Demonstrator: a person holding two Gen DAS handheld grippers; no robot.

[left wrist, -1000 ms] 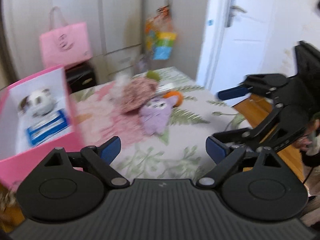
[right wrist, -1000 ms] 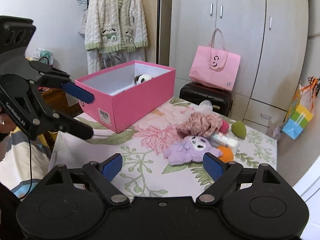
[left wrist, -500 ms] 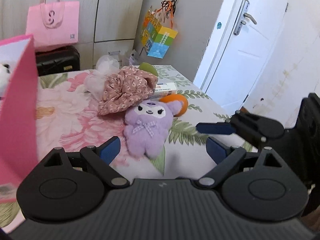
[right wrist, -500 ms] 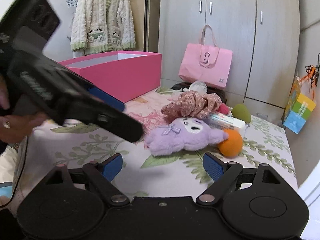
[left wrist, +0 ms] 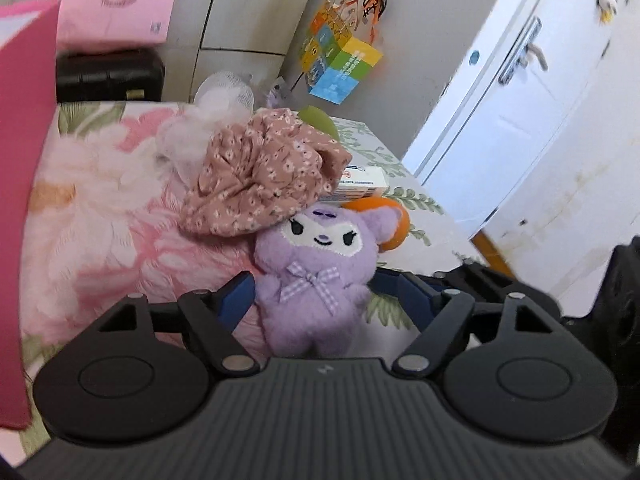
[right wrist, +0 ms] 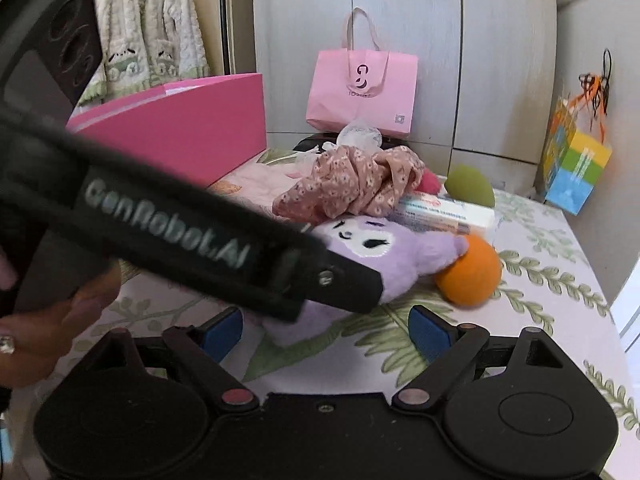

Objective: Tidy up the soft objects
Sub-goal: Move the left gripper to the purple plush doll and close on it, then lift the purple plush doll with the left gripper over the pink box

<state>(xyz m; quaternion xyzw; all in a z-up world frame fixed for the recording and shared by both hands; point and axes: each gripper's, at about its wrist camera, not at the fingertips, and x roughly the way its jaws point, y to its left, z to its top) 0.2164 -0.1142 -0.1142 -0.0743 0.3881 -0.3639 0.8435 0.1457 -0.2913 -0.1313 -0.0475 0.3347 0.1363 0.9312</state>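
The left gripper (left wrist: 314,292), jaws just closing yet not clamped, straddles the purple plush (left wrist: 318,276), lying lengthwise toward it; the right gripper (right wrist: 326,330) gapes empty alongside.

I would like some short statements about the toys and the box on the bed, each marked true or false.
1. The purple plush toy lies between the left gripper's fingers. True.
2. The floral cloth lies inside the pink box. False: it lies on the bed, beside the plush toy's head.
3. An orange ball sits next to the plush toy. True.
4. The right gripper holds the orange ball. False: it is open and empty.
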